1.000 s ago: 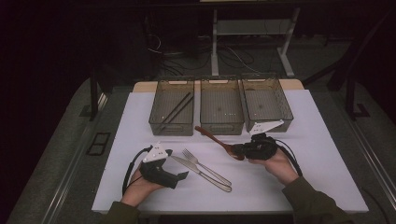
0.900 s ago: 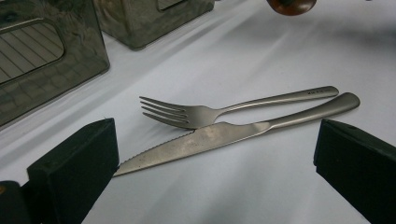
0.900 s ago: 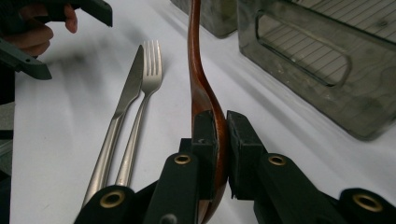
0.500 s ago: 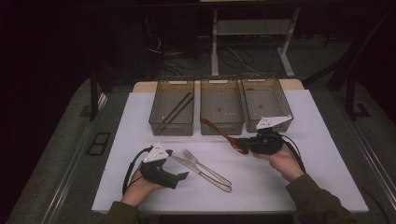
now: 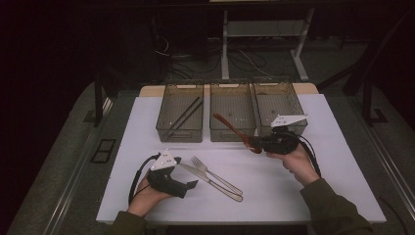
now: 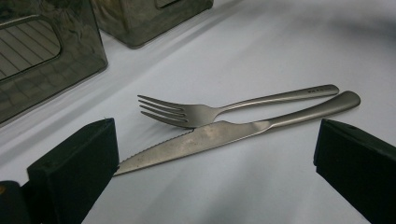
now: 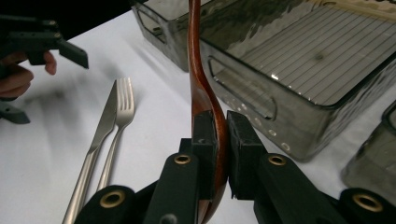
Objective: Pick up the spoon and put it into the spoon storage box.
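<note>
A white table (image 5: 318,196) has three see-through bins in a row at the far side.

On the left, the person's left hand (image 5: 147,196) rests on the table and holds the left gripper (image 5: 188,185). Its jaws stand wide open with nothing between them. In the left gripper view they sit at the two bottom corners, and the knife and fork lie on the table past them.

The left bin (image 5: 169,125) has two dark sticks (image 5: 185,116) in it. They lie slanted, side by side.

Near the middle of the table lie a fork (image 5: 215,175) and a knife (image 5: 208,180). They are close together, with the fork on the far side. In the left gripper view the fork's prongs touch the knife's blade. Both handles point toward the near right.

The middle bin (image 5: 233,110) is just behind the spoon. I cannot tell if anything is in it.

The spoon (image 5: 234,129) is brown. It is up off the table, in front of the middle bin. Its handle points up and to the left, over the front of that bin. Its bowl end is in the right gripper (image 5: 259,144).

The right gripper is closed tight on the spoon. In the right gripper view the two black pads squeeze it from both sides, near the bowl. The right hand (image 5: 296,164) holds this gripper above the table.

The right bin (image 5: 276,100) is behind the right gripper.
</note>
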`<state>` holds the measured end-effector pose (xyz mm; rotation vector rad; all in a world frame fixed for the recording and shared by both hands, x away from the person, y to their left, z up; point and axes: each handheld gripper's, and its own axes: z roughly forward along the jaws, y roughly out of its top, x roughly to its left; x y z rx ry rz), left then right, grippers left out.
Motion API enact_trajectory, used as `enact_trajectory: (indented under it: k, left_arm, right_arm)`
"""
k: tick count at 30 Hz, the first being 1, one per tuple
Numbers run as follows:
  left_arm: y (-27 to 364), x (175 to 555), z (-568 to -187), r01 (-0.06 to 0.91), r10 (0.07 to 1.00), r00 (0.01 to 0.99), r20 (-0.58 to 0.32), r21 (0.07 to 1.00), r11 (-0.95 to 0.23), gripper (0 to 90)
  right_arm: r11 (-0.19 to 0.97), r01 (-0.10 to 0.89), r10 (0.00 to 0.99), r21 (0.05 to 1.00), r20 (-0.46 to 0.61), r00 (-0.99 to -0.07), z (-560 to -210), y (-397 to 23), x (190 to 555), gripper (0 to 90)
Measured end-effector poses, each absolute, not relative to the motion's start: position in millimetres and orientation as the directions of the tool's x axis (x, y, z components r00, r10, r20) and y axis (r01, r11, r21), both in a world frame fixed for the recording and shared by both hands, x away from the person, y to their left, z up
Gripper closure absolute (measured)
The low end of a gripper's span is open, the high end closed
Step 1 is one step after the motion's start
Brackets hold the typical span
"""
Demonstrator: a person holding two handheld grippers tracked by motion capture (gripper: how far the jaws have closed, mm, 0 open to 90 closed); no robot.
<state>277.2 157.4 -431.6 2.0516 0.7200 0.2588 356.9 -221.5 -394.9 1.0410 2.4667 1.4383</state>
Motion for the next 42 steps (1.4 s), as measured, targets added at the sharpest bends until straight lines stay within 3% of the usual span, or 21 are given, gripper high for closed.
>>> enact_trajectory:
  k: [17,42]
  left_arm:
    - [157.6,277.1,-431.7,0.39,0.582,0.808,-0.095,0.826,-0.406,0.0]
    - [157.7,276.8,-430.9,0.39,0.58,0.809,-0.1,0.829,-0.401,0.0]
  right_arm:
    - [0.282,0.503,0.646,0.817,0.226,-0.729,-382.8,-215.9,381.1,81.5]
    - [0.334,0.539,0.744,0.773,0.134,-0.654,-367.3,-193.9,438.5,81.5]
